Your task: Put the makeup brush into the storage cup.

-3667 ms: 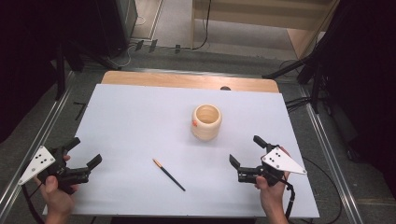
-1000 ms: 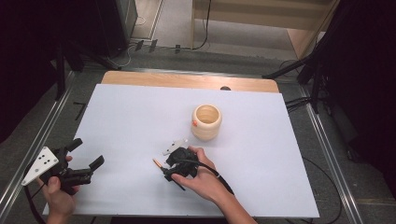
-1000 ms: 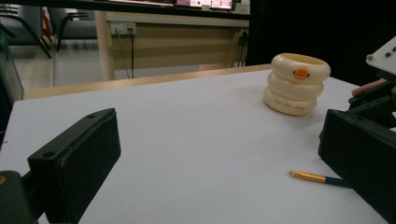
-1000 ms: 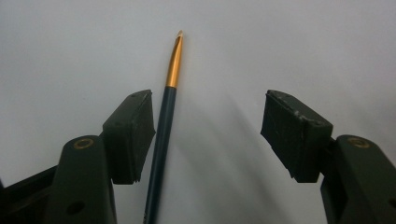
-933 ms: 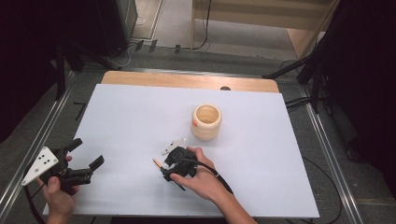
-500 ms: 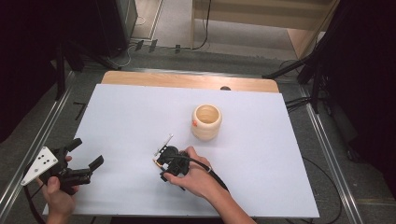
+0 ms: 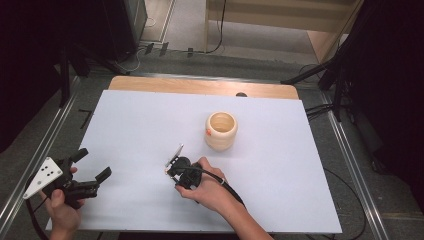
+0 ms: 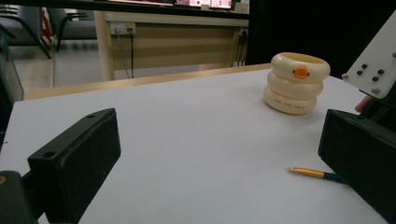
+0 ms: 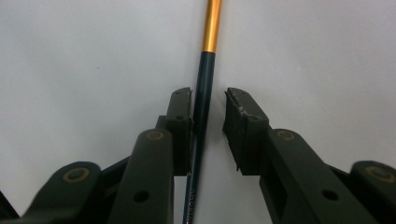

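Note:
A thin brush with a dark handle and gold ferrule (image 9: 212, 28) lies flat on the white table sheet (image 7: 140, 120). My right gripper (image 9: 208, 100) is lowered over it at the front middle of the table (image 7: 173, 167). Its jaws stand one on each side of the handle, narrowly open; the left jaw touches the handle and a small gap shows at the right jaw. The brush's gold end (image 8: 308, 173) pokes out beside that gripper. My left gripper (image 7: 94, 162) is held open at the front left, with nothing between its jaws (image 8: 217, 149).
A cream ring-stacked cup with an orange duck mark (image 7: 221, 130) stands upright behind the right gripper, also in the left gripper view (image 8: 296, 83). A wooden strip (image 7: 200, 86) borders the table's far edge. Metal rails run along both sides.
The right hand came from the front right corner to the brush at the middle and brought its jaws down around the handle. The left gripper stayed put.

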Tool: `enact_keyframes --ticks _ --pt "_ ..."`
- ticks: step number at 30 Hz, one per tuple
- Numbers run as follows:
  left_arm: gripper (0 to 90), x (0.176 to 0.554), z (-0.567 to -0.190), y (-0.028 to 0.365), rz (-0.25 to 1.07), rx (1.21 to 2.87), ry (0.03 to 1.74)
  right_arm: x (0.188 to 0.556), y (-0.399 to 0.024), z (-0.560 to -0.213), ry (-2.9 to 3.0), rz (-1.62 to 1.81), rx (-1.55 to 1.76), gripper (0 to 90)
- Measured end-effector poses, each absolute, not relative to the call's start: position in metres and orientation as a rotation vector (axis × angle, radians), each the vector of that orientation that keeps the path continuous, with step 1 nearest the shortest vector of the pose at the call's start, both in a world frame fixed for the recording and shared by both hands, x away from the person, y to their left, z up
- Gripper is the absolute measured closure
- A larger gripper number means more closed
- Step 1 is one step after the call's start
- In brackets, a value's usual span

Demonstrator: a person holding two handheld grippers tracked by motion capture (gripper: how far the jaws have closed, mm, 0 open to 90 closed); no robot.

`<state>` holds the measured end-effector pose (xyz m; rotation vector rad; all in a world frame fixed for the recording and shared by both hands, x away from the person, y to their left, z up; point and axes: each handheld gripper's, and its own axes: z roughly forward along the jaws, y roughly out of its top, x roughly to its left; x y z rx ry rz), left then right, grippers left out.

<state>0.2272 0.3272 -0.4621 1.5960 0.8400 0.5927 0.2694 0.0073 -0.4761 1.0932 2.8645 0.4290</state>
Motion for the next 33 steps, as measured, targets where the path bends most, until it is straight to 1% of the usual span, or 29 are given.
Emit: enact_keyframes --ticks 1,9,13,22,33 --pt "0.0 0.227 -0.462 0.327 0.594 1.597 0.839 0.268 0.009 -0.476 2.852 0.416 1.080 75.6" --pt "0.0 0.227 -0.462 0.326 0.592 1.606 0.837 0.264 0.012 -0.477 2.839 0.386 1.027 78.2" --pt "0.0 0.227 -0.462 0.325 0.591 1.606 0.834 0.264 0.013 -0.477 2.852 0.388 1.010 84.1" --pt "0.0 0.227 -0.462 0.326 0.592 1.608 0.836 0.265 0.012 -0.477 2.857 0.399 1.016 84.4" --pt "0.0 0.227 -0.463 0.326 0.592 1.609 0.835 0.267 -0.001 -0.478 2.849 0.546 1.045 84.5"
